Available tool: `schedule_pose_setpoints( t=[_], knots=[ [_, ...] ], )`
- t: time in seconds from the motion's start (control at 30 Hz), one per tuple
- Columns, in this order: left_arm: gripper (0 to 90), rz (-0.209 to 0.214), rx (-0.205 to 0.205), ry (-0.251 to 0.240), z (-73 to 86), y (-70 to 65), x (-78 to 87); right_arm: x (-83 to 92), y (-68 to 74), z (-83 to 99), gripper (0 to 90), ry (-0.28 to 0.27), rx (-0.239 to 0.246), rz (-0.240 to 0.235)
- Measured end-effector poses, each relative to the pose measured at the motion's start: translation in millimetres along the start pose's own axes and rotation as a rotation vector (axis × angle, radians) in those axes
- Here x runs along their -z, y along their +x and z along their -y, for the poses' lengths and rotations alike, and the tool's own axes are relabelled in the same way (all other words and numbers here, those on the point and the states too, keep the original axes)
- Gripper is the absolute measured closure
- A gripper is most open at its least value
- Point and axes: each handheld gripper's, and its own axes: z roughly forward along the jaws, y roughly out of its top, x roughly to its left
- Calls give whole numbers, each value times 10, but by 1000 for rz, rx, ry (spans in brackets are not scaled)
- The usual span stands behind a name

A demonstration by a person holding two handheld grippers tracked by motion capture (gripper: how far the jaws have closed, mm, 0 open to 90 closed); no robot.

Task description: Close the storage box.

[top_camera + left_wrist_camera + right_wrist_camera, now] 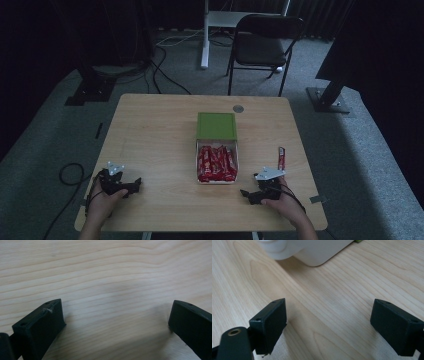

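A white box point(199, 176) with a green lid point(216, 125) slid back stands at the table's middle, packed with several red snack bars point(217, 162). One more red bar point(281, 158) lies loose to its right. My left gripper point(131, 187) rests low at the front left, jaws wide apart over bare wood point(115, 315). Near the front right, my right gripper point(247, 195) is open too, pointing toward the box's white corner point(312, 252), with nothing between the jaws point(329, 322).
The wooden table point(150, 140) has a round grey cap point(238, 108) at its far edge. A black folding chair point(262, 42) and a white desk leg point(205, 35) stand behind it. Cables point(70, 175) trail on the carpet at left.
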Motion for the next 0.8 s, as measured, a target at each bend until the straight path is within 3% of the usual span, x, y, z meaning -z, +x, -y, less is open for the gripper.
schedule_pose_setpoints(
  t=[0.1, 0.27, 0.43, 0.57, 0.8],
  knots=[
    [6, 35, -40, 2, -6, -78, -1, 21, 6, -10, 134, 18, 35, 12],
    [6, 102, -104, -16, -43, -233, 18, 82, 25, -46, 132, -5, 32, 4],
    [6, 145, -176, -36, -100, -396, 51, 126, 29, -75, 128, -25, 38, 16],
    [6, 189, -204, -47, -121, -508, 52, 145, 32, -81, 128, -42, 36, 21],
    [6, 231, -291, -65, -161, -692, 24, 174, 44, -102, 130, -78, 27, 8]
  ],
)
